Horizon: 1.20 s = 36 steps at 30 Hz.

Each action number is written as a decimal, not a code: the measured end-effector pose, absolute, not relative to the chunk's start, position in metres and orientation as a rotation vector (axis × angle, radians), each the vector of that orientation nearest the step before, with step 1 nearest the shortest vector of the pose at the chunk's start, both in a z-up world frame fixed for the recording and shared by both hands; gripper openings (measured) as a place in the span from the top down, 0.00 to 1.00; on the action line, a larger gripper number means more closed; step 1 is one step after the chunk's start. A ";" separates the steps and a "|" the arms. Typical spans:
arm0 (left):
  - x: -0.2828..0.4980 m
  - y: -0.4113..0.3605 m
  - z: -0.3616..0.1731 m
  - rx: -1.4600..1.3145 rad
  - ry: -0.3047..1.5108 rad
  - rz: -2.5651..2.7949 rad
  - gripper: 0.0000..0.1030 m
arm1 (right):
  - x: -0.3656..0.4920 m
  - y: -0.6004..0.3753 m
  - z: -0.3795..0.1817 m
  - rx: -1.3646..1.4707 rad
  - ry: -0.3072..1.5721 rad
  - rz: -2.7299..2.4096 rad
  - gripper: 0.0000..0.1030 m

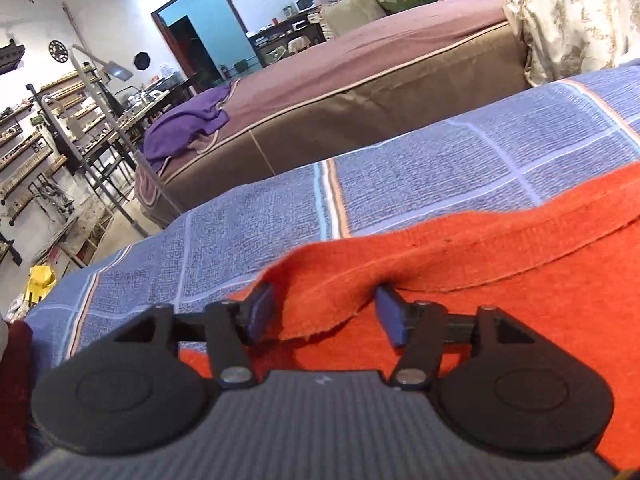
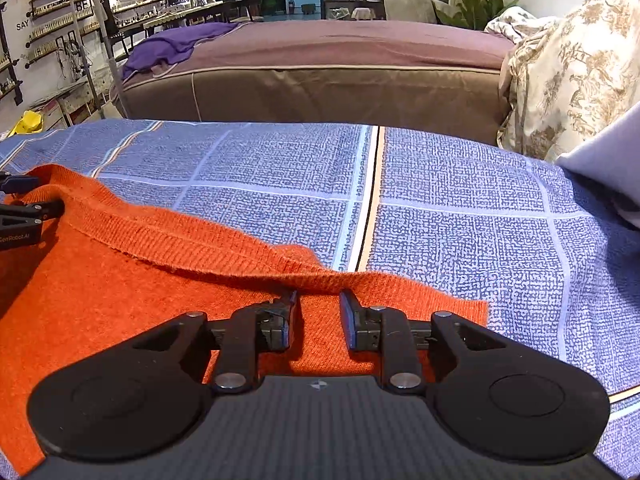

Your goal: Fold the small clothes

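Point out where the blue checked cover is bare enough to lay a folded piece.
Free: the cover between the orange knit and the brown mattress, and right of the knit up to the floral bedding. Crowded: the near left, where the knit lies with the left claw and right claw at its ribbed edge.

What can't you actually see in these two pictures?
- Orange garment: its near part hidden under the right gripper; type unclear.
- Left gripper: fingertips tucked under the folded hem.
- Shelves: items too small.
- Grey cloth: cut off at the right edge.
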<state>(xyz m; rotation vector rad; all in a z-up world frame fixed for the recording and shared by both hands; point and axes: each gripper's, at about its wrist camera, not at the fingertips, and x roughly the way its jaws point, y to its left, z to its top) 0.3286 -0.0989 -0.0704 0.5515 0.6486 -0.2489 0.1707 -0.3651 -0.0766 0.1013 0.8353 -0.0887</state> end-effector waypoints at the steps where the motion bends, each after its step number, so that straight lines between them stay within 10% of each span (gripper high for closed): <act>1: 0.330 -0.095 -0.072 0.553 0.637 -0.235 0.33 | 0.170 -0.366 -0.078 0.099 0.837 -0.083 0.57; 12: 0.349 -0.024 -0.036 0.388 0.620 -0.006 0.18 | 0.149 -0.392 -0.063 0.250 0.742 -0.185 0.33; 25: 0.193 0.041 -0.040 0.313 0.758 -0.216 0.19 | -0.005 -0.325 -0.030 0.176 0.683 -0.117 0.09; 31: 0.186 0.052 -0.055 0.211 0.828 -0.345 0.57 | -0.043 -0.305 -0.048 0.096 0.720 -0.208 0.09; 34: 0.190 0.052 -0.056 0.220 0.811 -0.359 0.63 | -0.040 -0.315 -0.053 0.184 0.719 -0.185 0.22; 36: 0.193 0.053 -0.055 0.209 0.817 -0.387 0.89 | -0.034 -0.317 -0.055 0.185 0.737 -0.175 0.74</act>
